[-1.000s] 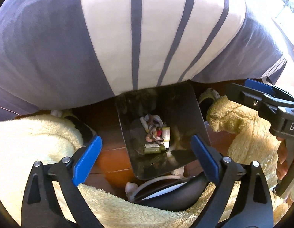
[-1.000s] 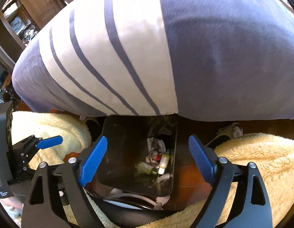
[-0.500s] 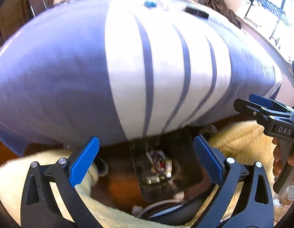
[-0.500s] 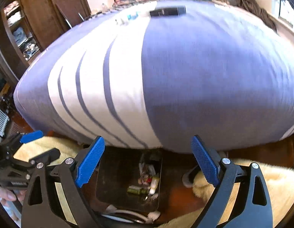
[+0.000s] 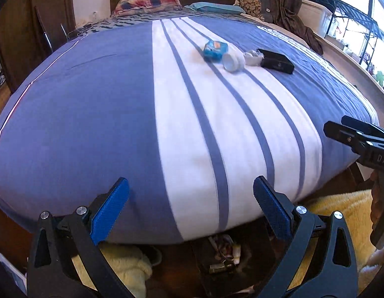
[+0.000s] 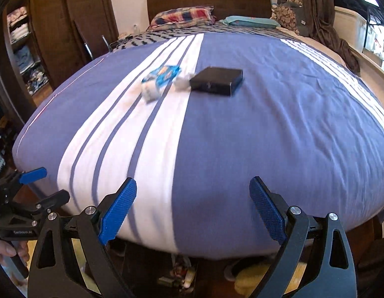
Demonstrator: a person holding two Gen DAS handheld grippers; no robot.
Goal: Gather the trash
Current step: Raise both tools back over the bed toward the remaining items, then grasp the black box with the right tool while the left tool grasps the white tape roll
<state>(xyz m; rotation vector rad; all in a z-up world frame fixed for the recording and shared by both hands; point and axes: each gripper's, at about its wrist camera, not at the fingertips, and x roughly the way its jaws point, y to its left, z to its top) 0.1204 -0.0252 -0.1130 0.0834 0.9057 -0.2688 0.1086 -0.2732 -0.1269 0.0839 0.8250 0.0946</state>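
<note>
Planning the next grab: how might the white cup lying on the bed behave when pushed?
The white cup lies on its side, so it may roll. It looks thin and light, probably crushable. The soft bedcover could damp that roll.

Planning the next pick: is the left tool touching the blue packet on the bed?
Apart. The left wrist view shows the open left tool over the bed's near edge, the blue packet far up the cover.

A large bed (image 6: 241, 129) under a blue-and-white striped duvet fills the room; dark wooden headboard (image 6: 207, 0) against the far white wall, bright windows (image 5: 353, 24) right, wardrobe shelves (image 6: 20, 37) left.
</note>
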